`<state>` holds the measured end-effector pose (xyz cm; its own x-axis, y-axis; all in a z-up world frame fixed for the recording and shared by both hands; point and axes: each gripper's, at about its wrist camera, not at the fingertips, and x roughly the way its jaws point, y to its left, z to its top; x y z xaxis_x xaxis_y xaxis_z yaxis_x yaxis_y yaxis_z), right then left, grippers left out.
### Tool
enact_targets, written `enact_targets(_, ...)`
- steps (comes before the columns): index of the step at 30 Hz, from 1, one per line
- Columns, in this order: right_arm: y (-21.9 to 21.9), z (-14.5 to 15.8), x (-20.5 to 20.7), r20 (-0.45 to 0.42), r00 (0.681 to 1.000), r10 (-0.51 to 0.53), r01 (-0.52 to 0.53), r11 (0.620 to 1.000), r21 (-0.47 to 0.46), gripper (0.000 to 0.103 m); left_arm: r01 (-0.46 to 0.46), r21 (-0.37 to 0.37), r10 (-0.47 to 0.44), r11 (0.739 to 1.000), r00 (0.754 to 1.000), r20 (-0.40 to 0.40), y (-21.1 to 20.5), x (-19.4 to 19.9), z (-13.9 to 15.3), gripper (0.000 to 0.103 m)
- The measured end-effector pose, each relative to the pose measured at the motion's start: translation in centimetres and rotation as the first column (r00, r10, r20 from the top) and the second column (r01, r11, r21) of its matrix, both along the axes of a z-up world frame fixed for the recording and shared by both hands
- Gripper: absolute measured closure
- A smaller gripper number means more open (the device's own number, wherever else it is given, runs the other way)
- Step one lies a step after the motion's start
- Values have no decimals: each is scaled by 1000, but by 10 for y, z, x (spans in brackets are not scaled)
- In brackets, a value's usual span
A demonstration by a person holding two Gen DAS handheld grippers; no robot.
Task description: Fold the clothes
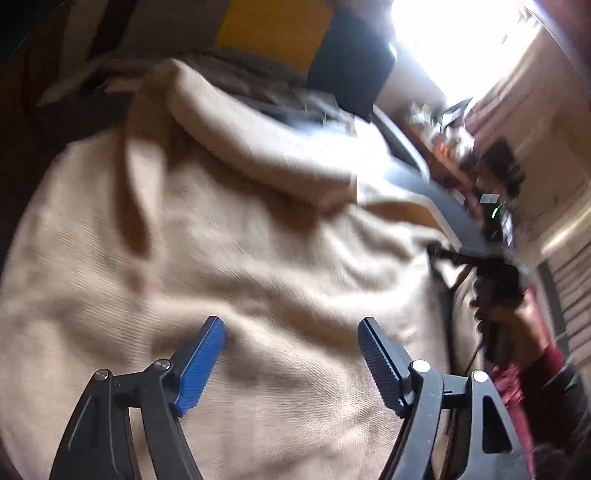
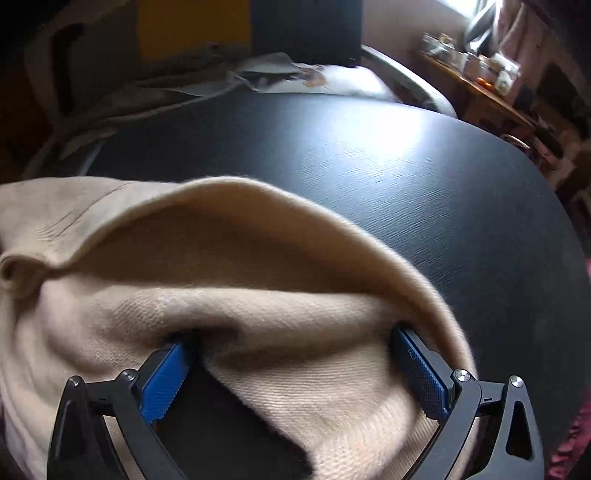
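Observation:
A beige knit sweater (image 1: 207, 236) lies crumpled on the black table and fills most of the left wrist view. My left gripper (image 1: 291, 328) is open just above its fabric, blue pads wide apart, holding nothing. In the right wrist view the same sweater (image 2: 229, 295) is bunched, with a rolled fold arching over it. My right gripper (image 2: 291, 339) is open, its fingertips pushed under that fold with cloth lying between them; the tips are hidden by fabric. The right gripper and the hand holding it also show in the left wrist view (image 1: 495, 280) at the sweater's right edge.
The black table (image 2: 388, 177) stretches beyond the sweater. More clothes (image 2: 147, 92) are heaped at its far edge, by a dark chair back (image 2: 306, 29) and a yellow panel (image 2: 192, 26). A cluttered wooden shelf (image 2: 476, 81) stands at the right.

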<state>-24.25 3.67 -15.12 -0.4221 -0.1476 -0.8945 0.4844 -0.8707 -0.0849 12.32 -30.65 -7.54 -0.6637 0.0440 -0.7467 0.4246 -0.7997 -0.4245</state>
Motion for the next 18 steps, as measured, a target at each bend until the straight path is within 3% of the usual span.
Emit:
enact_targets(2,-14,17,7,-56,998,37,-36,999,28,0,-27,-35,27,999,999,-20,-12,23,12,27)
enact_targets(4,-13,37,42,-83,988,131,-134,990,-37,0,-52,-65,52,997,999,-8,-22,49,18,27)
enact_targets(7,-12,60,106,-103,955,278,-291,946,-144,0,-81,-133,85,988,996,21,-28,91,18,27)
enact_targets(10,-22,50,179,-58,902,427,-429,877,-219,0,-79,-208,94,975,993,66,-26,140,14,27)
enact_targets(12,-31,33,219,-40,875,482,-479,851,-214,0,-61,-229,87,971,991,102,-22,167,7,27)
enact_targets(18,-44,-2,271,-47,857,513,-514,844,-150,0,62,-322,5,945,979,204,21,190,-10,27)
